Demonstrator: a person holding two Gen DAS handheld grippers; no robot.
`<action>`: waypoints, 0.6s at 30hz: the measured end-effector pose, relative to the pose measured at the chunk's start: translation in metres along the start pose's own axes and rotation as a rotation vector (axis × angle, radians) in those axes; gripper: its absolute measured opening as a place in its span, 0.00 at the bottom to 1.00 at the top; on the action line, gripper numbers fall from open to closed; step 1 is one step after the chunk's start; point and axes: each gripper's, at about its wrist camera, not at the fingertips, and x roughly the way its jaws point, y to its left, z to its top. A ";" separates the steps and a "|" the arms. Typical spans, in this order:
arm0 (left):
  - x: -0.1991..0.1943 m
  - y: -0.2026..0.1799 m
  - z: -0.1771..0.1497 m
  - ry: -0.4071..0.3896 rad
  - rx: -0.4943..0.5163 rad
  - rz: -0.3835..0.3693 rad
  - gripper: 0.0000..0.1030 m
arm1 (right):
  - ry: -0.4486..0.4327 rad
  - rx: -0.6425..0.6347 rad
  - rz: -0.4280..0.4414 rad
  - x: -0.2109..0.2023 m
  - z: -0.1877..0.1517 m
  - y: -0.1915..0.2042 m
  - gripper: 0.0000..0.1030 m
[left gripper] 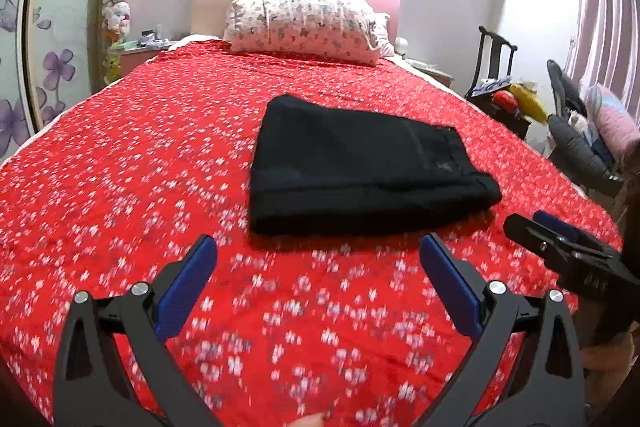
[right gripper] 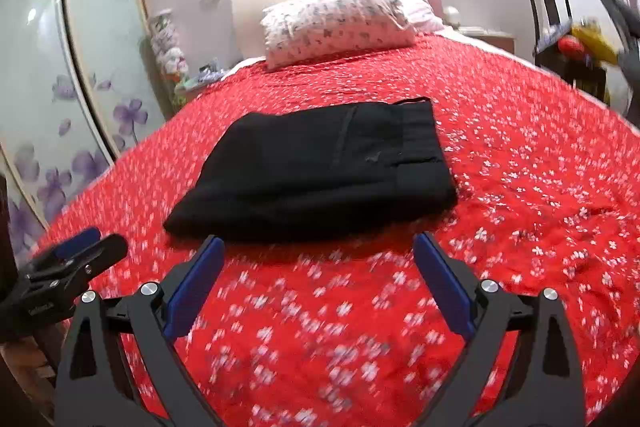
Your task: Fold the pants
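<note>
The black pants (left gripper: 360, 167) lie folded in a compact rectangle on the red flowered bedspread (left gripper: 140, 167); in the right wrist view they lie at the middle (right gripper: 320, 171). My left gripper (left gripper: 318, 259) is open and empty, held above the bedspread just short of the pants' near edge. My right gripper (right gripper: 316, 255) is open and empty, also just in front of the pants. The right gripper also shows at the right edge of the left wrist view (left gripper: 560, 243), and the left gripper at the left edge of the right wrist view (right gripper: 76, 259).
A patterned pillow (left gripper: 304, 23) and headboard stand at the far end of the bed. A floral wardrobe (right gripper: 60, 87) runs along the left. A dark chair (left gripper: 496, 67) and piled clothes (left gripper: 592, 123) stand to the right of the bed.
</note>
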 end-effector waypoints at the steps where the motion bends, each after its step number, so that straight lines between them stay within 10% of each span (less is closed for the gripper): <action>1: -0.003 -0.002 -0.005 0.003 0.010 0.012 0.98 | -0.005 -0.017 -0.011 -0.002 -0.004 0.006 0.95; 18: -0.014 -0.012 -0.037 0.030 0.044 0.056 0.98 | -0.040 -0.033 -0.153 -0.030 -0.028 0.018 0.99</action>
